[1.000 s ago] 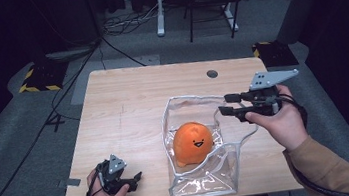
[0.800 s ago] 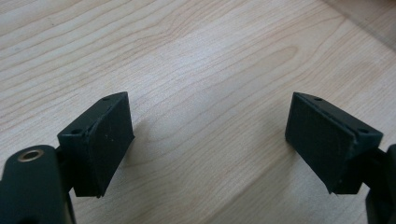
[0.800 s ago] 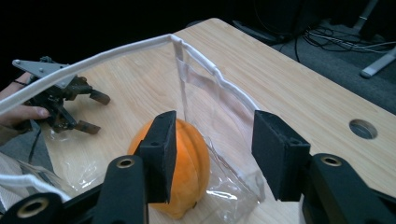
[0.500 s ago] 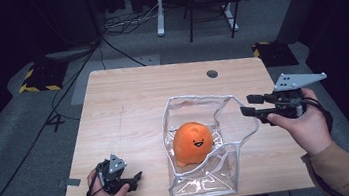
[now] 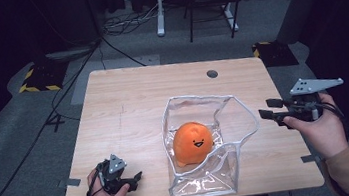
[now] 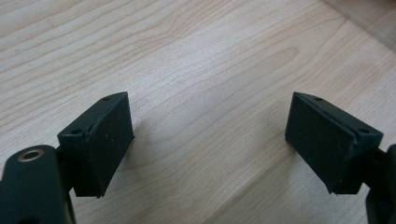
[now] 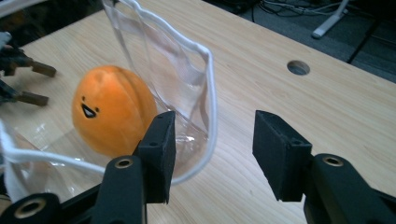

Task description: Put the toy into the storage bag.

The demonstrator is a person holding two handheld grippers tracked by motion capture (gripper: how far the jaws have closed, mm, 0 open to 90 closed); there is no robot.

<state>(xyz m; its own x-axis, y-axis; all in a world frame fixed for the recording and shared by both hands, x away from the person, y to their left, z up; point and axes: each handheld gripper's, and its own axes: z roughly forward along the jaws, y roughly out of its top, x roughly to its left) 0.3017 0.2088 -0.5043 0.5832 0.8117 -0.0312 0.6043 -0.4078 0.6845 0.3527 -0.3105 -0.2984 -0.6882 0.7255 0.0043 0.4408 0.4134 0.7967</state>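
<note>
An orange plush ball with a smiling face (image 5: pixel 193 141) sits inside a clear plastic bag (image 5: pixel 197 98) with a white rim, at the middle front of the wooden table (image 5: pixel 127 98). My right gripper (image 5: pixel 267 107) hovers just off the bag's right corner, open with nothing between its jaws. In the right gripper view the jaws of my right gripper (image 7: pixel 212 149) stand apart, the bag's rim (image 7: pixel 211 93) lies just beyond them, and the plush ball (image 7: pixel 112 109) is behind it. My left gripper (image 5: pixel 134 179) rests open at the front left, its jaws bare over the wood (image 6: pixel 210 140).
A round cable hole (image 5: pixel 212 73) is in the table's far right part. The table's right edge runs under my right hand. Cables, a chair and a desk leg stand on the grey floor beyond the table.
My right gripper has moved to the right, from over the bag's rim to beside its right corner. The bag's right rim now reaches farther right. The left gripper has kept still.
</note>
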